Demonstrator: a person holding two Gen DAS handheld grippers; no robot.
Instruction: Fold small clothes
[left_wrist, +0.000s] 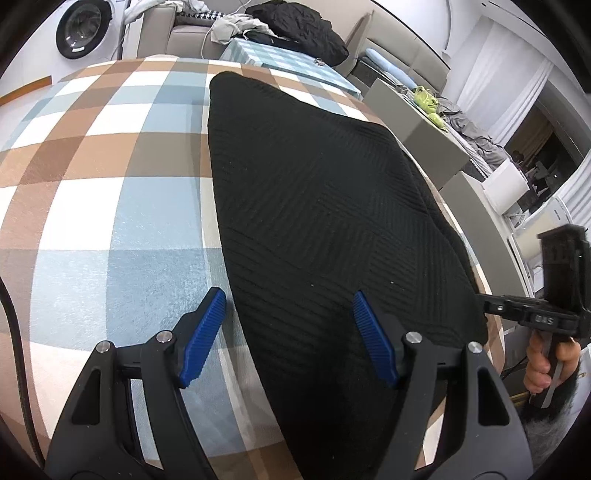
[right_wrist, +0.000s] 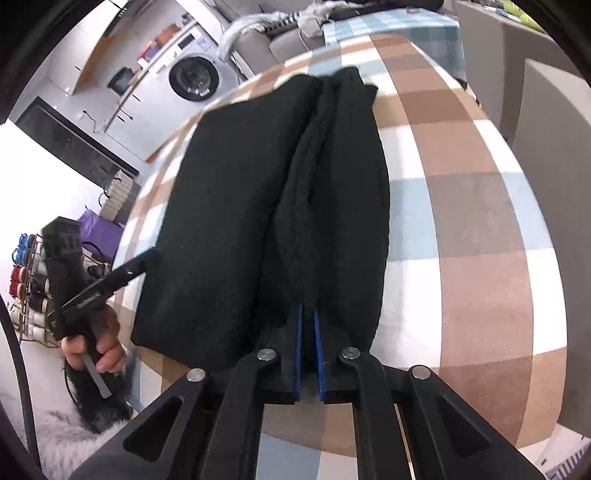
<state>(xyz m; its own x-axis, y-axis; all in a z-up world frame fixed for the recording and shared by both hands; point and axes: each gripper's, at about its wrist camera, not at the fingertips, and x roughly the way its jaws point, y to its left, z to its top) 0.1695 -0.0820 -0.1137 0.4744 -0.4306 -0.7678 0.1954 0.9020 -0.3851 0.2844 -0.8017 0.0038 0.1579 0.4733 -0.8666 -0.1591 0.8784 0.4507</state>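
Black garment (left_wrist: 325, 206) lies lengthwise on tabletop (left_wrist: 110, 192), running away from both. Right tongs (right_wrist: 308, 314) clamped on its near edge; left tongs (left_wrist: 288, 314) apart, straddling its left edge.

A folded garment (left_wrist: 317, 221) lay on the tabletop (left_wrist: 110, 184), running from the near edge toward the far side. The left claw (left_wrist: 288, 332) stood at its near left edge, one finger over the cloth. The right claw (right_wrist: 308, 332) sat at its near right end, at a central fold. A washing machine (left_wrist: 79, 31) stood far behind.
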